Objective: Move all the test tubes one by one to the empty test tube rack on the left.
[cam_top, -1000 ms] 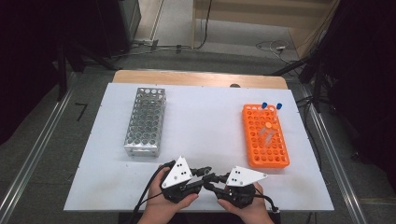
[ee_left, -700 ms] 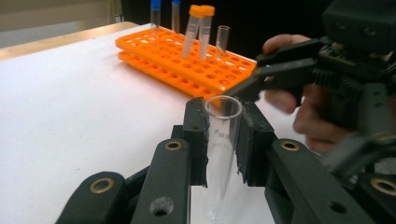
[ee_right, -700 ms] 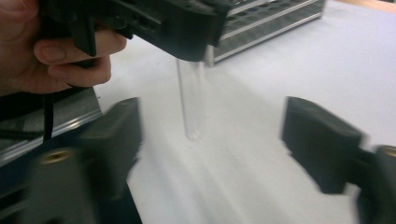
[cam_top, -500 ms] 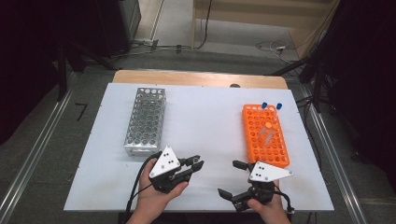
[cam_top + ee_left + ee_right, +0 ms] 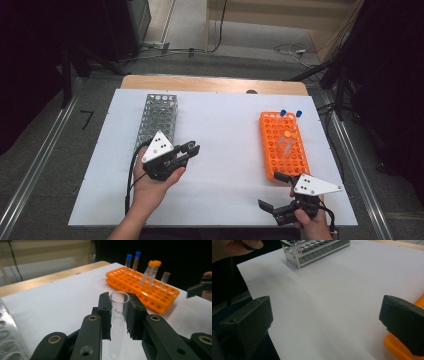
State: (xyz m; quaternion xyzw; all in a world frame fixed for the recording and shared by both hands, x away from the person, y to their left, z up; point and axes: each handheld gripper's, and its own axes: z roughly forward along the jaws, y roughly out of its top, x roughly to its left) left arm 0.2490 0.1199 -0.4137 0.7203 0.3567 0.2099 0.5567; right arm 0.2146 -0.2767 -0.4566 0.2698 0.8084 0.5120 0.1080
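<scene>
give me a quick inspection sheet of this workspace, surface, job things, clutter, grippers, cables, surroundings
surface: white table top, bare between the racks
job's things: clear test tube, uncapped; metal rack at left; orange rack at right with blue-capped, orange-capped and uncapped tubes
clutter: nothing seen
grippers: left gripper shut on the test tube; right gripper open with nothing between its jaws, having just opened
cables: black cable trails from the left gripper; loose cables on the floor beyond the table
surroundings: wooden edge behind the white top, dark drapes at both sides, metal rails on the floor

high view looks down on the table (image 5: 225, 130); both tool views sit low, sharing the orange rack (image 5: 140, 287).
</scene>
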